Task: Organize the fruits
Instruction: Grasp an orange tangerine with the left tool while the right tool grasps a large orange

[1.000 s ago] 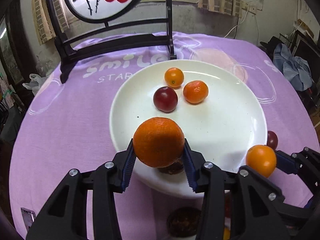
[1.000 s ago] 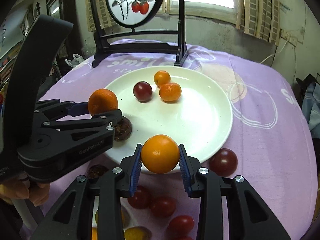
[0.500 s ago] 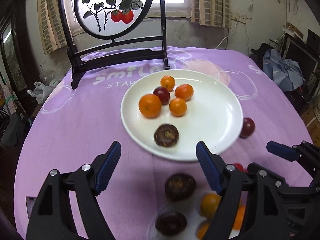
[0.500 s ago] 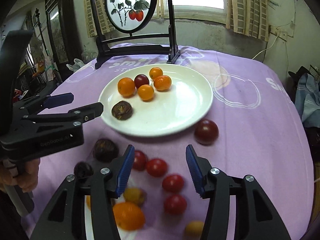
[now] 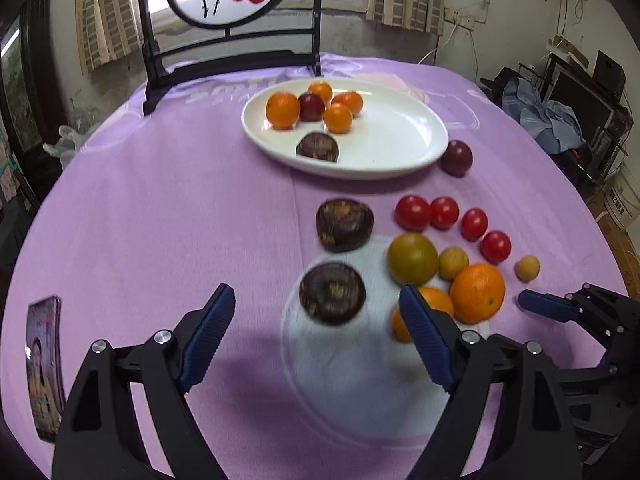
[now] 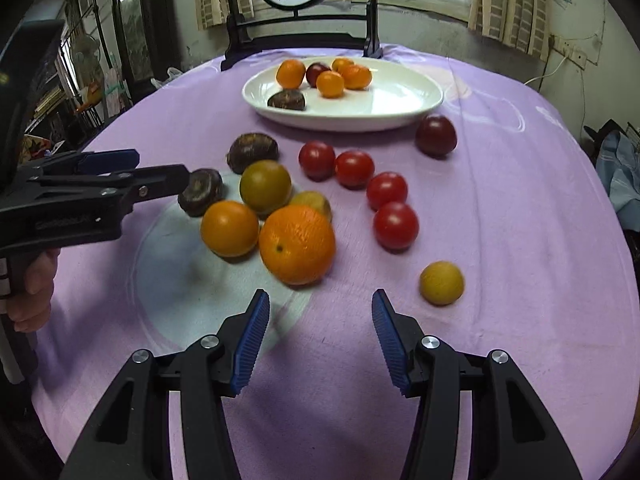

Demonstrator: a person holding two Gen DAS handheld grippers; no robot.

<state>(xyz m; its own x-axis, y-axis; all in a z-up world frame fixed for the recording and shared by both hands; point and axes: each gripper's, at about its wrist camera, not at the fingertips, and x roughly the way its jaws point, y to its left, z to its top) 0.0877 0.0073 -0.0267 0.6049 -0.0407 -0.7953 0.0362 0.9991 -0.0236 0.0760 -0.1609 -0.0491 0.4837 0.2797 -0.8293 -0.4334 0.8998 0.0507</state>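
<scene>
We count six fruits on the plate [image 6: 400, 112]: four orange ones and a dark red one bunched at its far side, and a brown one [image 6: 286, 100] nearer the front rim. By our reckoning that leaves the larger share still on the cloth [image 6: 500, 208]. A dark red fruit [image 6: 436, 135] sits just beside the plate's rim. Four red tomatoes [image 6: 352, 169] run in a loose line toward us. A yellow fruit [image 6: 441, 282] lies apart at the right. The main cluster holds a big orange [image 6: 297, 244], a smaller orange [image 6: 229, 228], an olive fruit [image 6: 265, 186], a second yellow one half hidden behind them, and two more brown fruits [image 5: 344, 225] (we cannot name their kind). So we judge the job under halfway, with a dozen or so pieces to go.

Both tools hang low over the near side of the table, pointing toward the plate. The left gripper [image 5: 316, 332] has its fingers wide apart and empty, and the nearer brown fruit [image 5: 332, 293] sits just ahead of the gap, slightly blurred. The right gripper [image 6: 320, 332] is also spread and holding nothing, the big orange lying just beyond its left finger. In the right view the left tool comes in from the side, its tip close to that brown fruit, which we take as its likely next pick.
</scene>
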